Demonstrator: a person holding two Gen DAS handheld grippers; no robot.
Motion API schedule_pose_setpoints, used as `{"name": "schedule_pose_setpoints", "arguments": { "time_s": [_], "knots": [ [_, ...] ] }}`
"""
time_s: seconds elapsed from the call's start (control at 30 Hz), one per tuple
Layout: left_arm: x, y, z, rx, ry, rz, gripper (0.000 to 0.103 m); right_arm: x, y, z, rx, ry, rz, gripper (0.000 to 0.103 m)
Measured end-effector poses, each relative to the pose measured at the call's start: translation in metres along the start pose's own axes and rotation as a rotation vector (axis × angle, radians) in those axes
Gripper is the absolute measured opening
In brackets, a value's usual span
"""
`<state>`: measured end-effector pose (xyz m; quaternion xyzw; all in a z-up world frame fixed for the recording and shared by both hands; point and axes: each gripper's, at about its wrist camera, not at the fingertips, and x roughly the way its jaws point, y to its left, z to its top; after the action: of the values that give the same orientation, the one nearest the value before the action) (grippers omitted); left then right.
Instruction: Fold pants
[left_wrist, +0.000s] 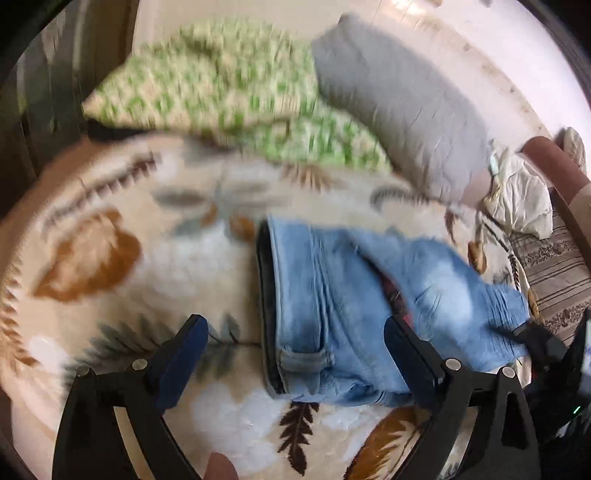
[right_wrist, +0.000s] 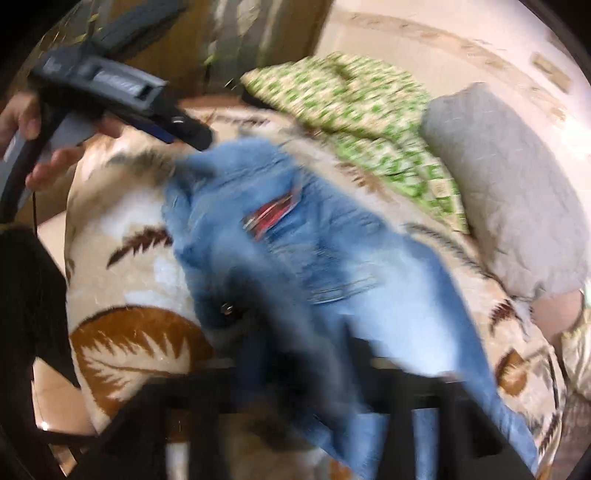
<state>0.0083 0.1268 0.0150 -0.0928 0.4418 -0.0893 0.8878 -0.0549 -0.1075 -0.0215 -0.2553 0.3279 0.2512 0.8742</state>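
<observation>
1. In the left wrist view, the left gripper (left_wrist: 295, 339) is seen nearest, jaws spread wide with nothing held; the folded pants (left_wrist: 354, 306) lie on the leaf-patterned blanket (left_wrist: 110, 236) of the bed, partly between the fingers.
2. In the right wrist view, the right gripper (right_wrist: 306, 362) is blurred, jaws wide, the pants (right_wrist: 295, 258) draped loosely over them; the left gripper (right_wrist: 184, 129) hovers far left.

Both cameras look steeply down past their own fingers (left_wrist: 192, 332), close above the bed (left_wrist: 110, 258). Ahead of both sets of fingers lie the same jeans (right_wrist: 314, 266) and pillows (right_wrist: 354, 110).
</observation>
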Motion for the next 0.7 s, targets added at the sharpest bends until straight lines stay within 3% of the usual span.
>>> {"name": "schedule_pose_setpoints", "arguments": {
  "time_s": [0.1, 0.23, 0.37, 0.47, 0.7],
  "knots": [
    [-0.021, -0.021, 0.007, 0.076, -0.083, 0.040, 0.099, -0.037, -0.029, -0.003, 0.147, -0.105, -0.028, 0.100],
    [-0.023, -0.064, 0.006, 0.188, -0.124, 0.040, 0.100, -0.064, -0.066, -0.021, 0.417, -0.138, -0.027, 0.102],
    [0.002, -0.113, -0.007, 0.298, -0.118, 0.004, 0.100, -0.080, -0.099, -0.065, 0.715, -0.145, -0.012, 0.102],
    [0.022, -0.145, -0.020, 0.367, -0.101, -0.023, 0.100, -0.091, -0.113, -0.101, 0.851, -0.125, -0.090, 0.102],
    [0.052, -0.214, -0.035, 0.530, -0.157, -0.046, 0.100, -0.125, -0.146, -0.173, 1.169, -0.118, -0.271, 0.102]
  ]
}}
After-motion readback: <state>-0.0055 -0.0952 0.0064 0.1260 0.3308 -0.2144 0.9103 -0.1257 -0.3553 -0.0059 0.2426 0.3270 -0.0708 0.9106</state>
